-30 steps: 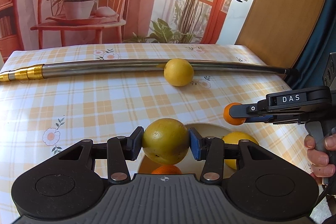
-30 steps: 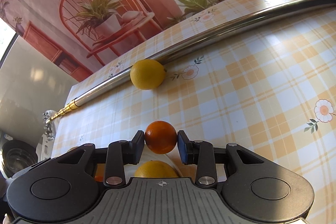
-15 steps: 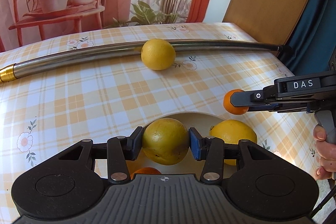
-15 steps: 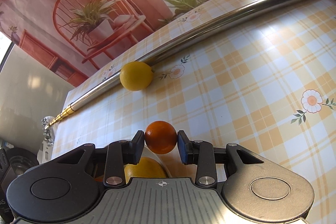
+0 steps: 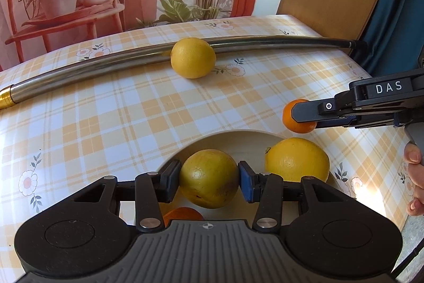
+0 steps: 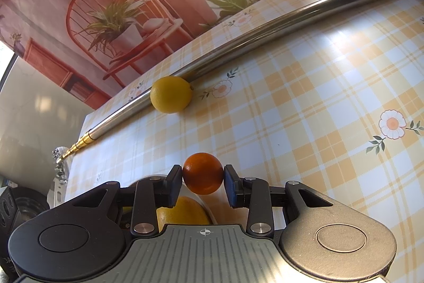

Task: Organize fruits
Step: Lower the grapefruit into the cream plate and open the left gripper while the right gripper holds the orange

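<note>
Left claw (image 5: 209, 178) pinches a large yellow-green fruit (image 5: 209, 177) across its widest part, held over the pale bowl (image 5: 233, 137). Right claw (image 6: 202, 178) pinches a small orange (image 6: 202, 173) at its middle, just above the bowl's far rim.

Handling, judged: all are round, firm, smooth-skinned citrus. The big ones look fairly heavy and liable to roll or slip if gripped off-centre, so hold them at the equator, pads opposite each other. The small orange is light. None is fragile, but a drop would bruise it or send it rolling across the counter (image 5: 132, 110).

Count:
- 3 large yellow fruits: 1 in the left claw, 1 resting in the bowl (image 5: 296, 159), 1 loose on the counter touching the metal pole (image 5: 192, 57).
- 2 small oranges: 1 in the right claw, 1 partly hidden in the bowl (image 5: 182, 214).
- 1 bowl, 1 metal pole (image 5: 92, 68).
</note>
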